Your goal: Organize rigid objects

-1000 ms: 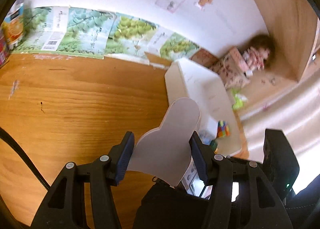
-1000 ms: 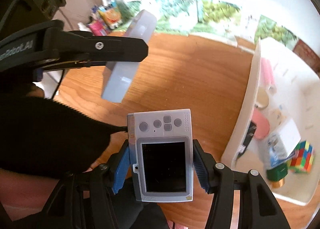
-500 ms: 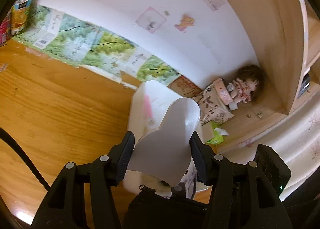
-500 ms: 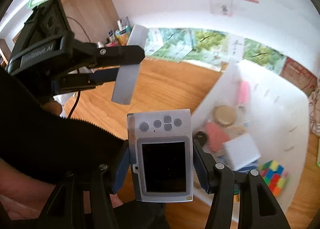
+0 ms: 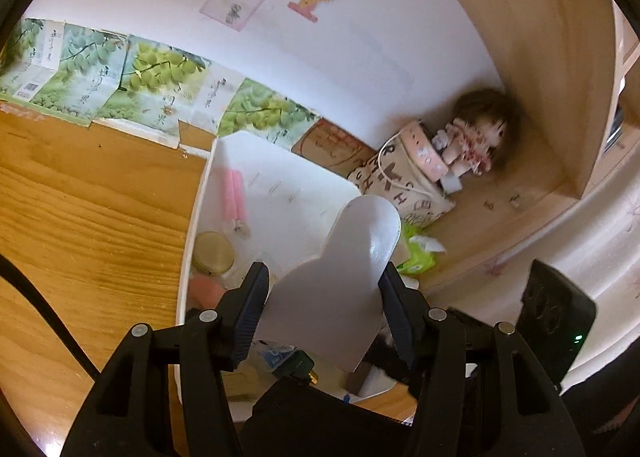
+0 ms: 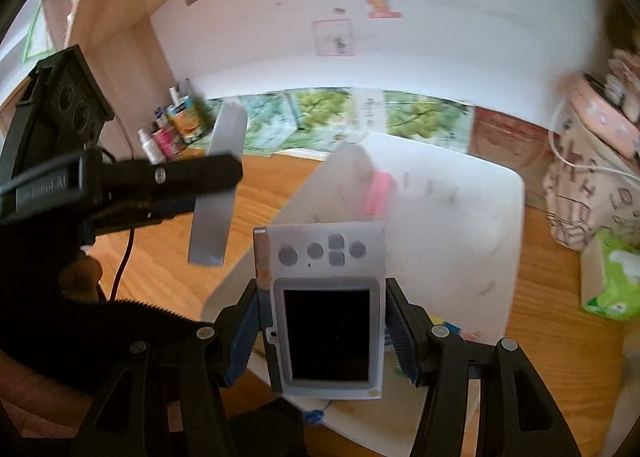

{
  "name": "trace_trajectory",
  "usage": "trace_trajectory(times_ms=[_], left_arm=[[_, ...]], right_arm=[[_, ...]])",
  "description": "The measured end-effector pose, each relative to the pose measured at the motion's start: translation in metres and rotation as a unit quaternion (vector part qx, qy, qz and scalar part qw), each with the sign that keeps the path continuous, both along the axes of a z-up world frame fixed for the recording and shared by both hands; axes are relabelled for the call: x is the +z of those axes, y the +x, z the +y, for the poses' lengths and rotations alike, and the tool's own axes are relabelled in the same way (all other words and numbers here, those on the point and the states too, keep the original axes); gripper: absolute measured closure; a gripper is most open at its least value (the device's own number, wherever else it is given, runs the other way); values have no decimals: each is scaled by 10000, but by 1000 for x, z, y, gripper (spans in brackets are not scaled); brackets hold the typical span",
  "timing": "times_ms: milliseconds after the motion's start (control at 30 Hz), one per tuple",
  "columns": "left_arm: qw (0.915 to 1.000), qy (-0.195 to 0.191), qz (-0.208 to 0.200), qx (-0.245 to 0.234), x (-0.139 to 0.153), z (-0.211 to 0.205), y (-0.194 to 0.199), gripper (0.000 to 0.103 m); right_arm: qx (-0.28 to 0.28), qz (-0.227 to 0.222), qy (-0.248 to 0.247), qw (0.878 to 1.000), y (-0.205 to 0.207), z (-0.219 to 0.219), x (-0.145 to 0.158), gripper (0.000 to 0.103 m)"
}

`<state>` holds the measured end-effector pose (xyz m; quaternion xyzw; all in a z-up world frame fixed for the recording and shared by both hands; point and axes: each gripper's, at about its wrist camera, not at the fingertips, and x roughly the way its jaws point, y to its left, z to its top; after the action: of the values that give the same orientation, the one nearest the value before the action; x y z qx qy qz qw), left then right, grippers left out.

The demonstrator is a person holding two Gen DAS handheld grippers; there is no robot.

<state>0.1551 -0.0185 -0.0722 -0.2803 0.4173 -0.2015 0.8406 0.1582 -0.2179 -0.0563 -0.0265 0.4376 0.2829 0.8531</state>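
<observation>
Vs 1 s back: both hands have swung over toward the white bin (image 5: 200,193). It sat off at 3 o'clock in both views then; now it fills the centre, w/ the bare wooden table (image 5: 80,217) pushed to 9 o'clock.

Left gripper (image 5: 322,297) angled down over the bin, jaws pinching a flat white bottle-shaped piece (image 5: 340,285) by its wide sides, neck pointing to 1 o'clock. In the right view that same gripper (image 6: 224,181) shows side-on at 9 o'clock, the piece edge-on, a dark sleeve (image 6: 60,321) below it.

Right gripper (image 6: 322,321) tilted steeper, jaws clamped on both sides of a grey handheld device (image 6: 324,297), dark screen facing the cam, buttons at 12 o'clock, hanging above the bin's near edge.

Writing: gripper body lettering too blurred; tote bag (image 5: 404,185) at 2 o'clock has big letters, "H" legible.
</observation>
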Motion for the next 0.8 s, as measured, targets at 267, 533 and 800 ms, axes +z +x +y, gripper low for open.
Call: trace_trajectory(times_ms=[267, 533, 800], left_arm=[[9986, 492, -29, 198, 15, -4, -7, 15], [9894, 928, 18, 1119, 22, 34, -32, 14], [9866, 1113, 189, 1179, 28, 71, -61, 14]], right_arm=[[-640, -438, 311, 9965, -10, -20, 15, 22], [-998, -467, 511, 9926, -26, -13, 21, 18], [-1592, -262, 735, 9842, -45, 6, 21, 12]])
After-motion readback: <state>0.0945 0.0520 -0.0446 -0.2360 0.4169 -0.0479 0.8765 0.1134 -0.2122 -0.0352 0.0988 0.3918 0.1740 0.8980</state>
